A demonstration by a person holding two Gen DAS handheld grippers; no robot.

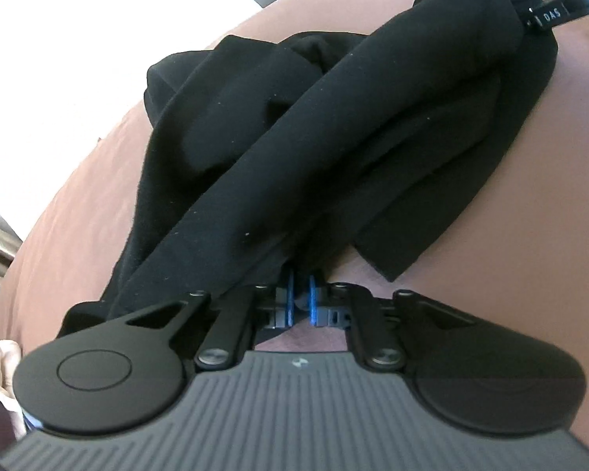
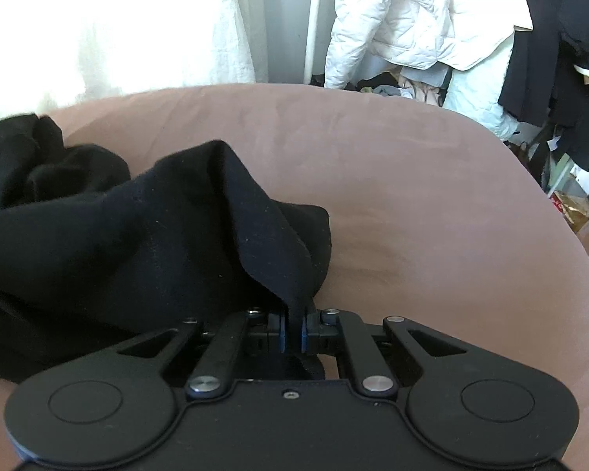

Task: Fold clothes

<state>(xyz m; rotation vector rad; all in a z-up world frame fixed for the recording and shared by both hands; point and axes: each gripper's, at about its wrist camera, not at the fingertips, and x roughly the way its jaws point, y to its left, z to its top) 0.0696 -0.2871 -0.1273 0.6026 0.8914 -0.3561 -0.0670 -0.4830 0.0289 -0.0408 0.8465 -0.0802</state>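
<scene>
A black garment (image 1: 333,129) lies bunched on a pinkish-brown bed sheet (image 1: 549,196). My left gripper (image 1: 301,294) is at the garment's near edge, its blue pads close together with black cloth running into them. The other gripper (image 1: 561,8) shows at the garment's far top-right corner in the left wrist view. In the right wrist view my right gripper (image 2: 292,331) is shut on a fold of the black garment (image 2: 137,243), which rises to a peak and spreads to the left.
The bed sheet (image 2: 432,196) spreads to the right of the garment. Beyond the bed hang a white quilted jacket (image 2: 404,19) and dark clothes (image 2: 561,59). White curtains (image 2: 117,31) hang at the back left. Clutter lies on the floor at the right.
</scene>
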